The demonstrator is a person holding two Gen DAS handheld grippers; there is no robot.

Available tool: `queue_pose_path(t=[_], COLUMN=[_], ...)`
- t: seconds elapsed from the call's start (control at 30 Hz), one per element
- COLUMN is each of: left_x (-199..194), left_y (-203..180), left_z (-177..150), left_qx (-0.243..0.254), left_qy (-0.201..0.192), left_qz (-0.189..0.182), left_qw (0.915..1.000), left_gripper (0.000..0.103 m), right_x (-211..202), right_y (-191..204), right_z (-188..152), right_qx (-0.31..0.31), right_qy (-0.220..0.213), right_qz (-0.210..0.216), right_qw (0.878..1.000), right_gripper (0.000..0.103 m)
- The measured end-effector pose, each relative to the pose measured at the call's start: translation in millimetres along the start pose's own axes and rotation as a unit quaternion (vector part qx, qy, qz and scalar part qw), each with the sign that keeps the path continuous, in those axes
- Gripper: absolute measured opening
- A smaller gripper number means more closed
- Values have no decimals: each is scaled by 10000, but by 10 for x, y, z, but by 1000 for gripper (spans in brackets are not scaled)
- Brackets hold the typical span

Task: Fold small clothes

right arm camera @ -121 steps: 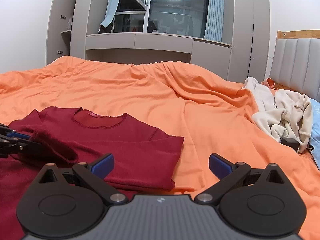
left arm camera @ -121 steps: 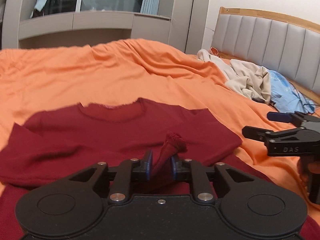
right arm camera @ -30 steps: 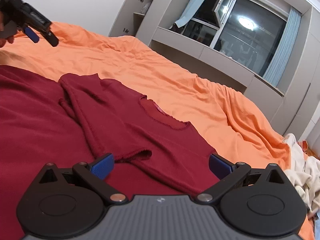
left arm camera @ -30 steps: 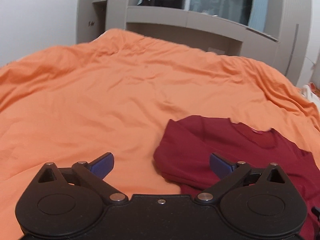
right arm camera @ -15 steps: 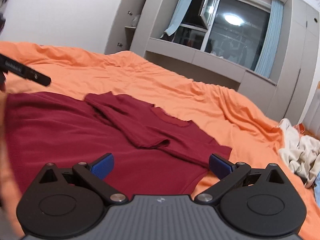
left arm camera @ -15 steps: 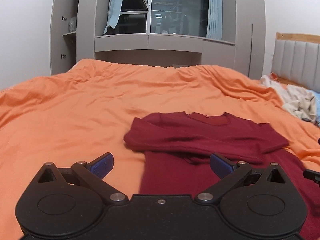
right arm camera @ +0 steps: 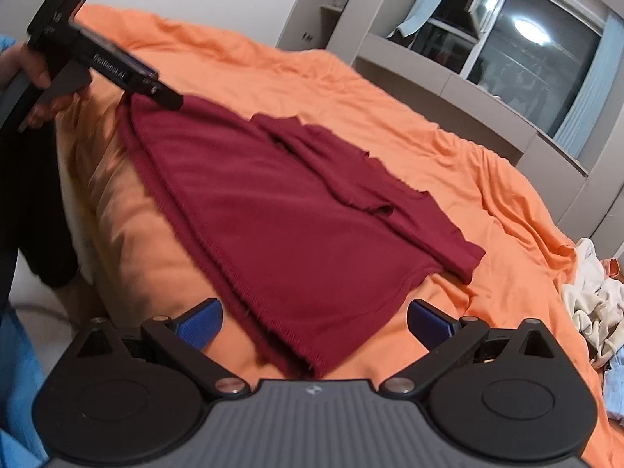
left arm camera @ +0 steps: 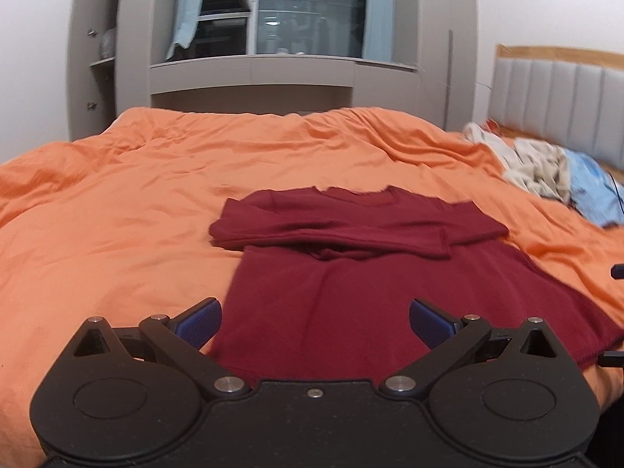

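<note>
A dark red long-sleeved top (left arm camera: 362,284) lies flat on the orange bedspread (left arm camera: 117,210), both sleeves folded across its chest, hem toward me. It also shows in the right wrist view (right arm camera: 280,210). My left gripper (left arm camera: 314,321) is open and empty, just above the hem's left part. My right gripper (right arm camera: 314,321) is open and empty, over the hem's right corner. The left gripper also shows in the right wrist view (right arm camera: 156,91), held by a hand at the hem's other corner.
A pile of cream and light blue clothes (left arm camera: 546,171) lies at the right by the grey padded headboard (left arm camera: 553,101). Grey cabinets and a dark window (left arm camera: 296,11) stand behind the bed. The bed's near edge (right arm camera: 85,210) drops off by the person's leg.
Both grippers have drawn back toward the hem of the top. The left one let go of the sleeve it held four seconds ago; that sleeve now lies folded across the chest.
</note>
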State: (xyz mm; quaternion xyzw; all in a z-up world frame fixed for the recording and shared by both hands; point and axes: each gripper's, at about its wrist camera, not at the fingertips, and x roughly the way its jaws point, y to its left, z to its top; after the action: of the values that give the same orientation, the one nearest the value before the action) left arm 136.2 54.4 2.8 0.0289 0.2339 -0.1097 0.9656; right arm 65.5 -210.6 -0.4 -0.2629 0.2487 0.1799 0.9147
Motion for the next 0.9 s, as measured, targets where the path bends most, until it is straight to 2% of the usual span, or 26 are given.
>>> queue_pose_path(t=[0.3,0.37,0.43,0.47,0.53,0.57,0.6,0.73,0.9], left_x=[-18,-24,-14,-10,-14,-20,-27,-39,11], left_y=[-200,-239,-284,-309,-373,-403,-436,-548,-688], left_z=[-101,-127,-155,-169,-199,-213,-226,-286,-368], left_qx=[551,635,760,840,1032,1129,1214,1557,1954], left_qy=[-23,-24,24,42,46,34,21,-3,83], left_qz=[-286,-383,-482,-517,-578,-605,-630,-675,-546], left_qw=[9981,9972,9959,9951,9930,9918,9906,9855,9792], left_gripper=[102,102,102,102,102,102,102,102,102], right_x=[44,31,16,17,26,26,23,-58,-237], right_y=[151,177,222,226,232,217,192,24,-229], right_z=[-36,-44,-43,-43,-32,-27,-21,28,130], right_qx=[-427,-521,-633,-670,-637,-541,-423,126,761], right_qy=[59,0,-78,-103,-110,-130,-176,-572,-1168], right_qz=[-443,-521,-508,-487,-344,-241,-172,-164,-281], right_qw=[9981,9973,9967,9965,9973,9982,9988,9981,9898], right_gripper=[102,94,75,69,39,33,21,15,14])
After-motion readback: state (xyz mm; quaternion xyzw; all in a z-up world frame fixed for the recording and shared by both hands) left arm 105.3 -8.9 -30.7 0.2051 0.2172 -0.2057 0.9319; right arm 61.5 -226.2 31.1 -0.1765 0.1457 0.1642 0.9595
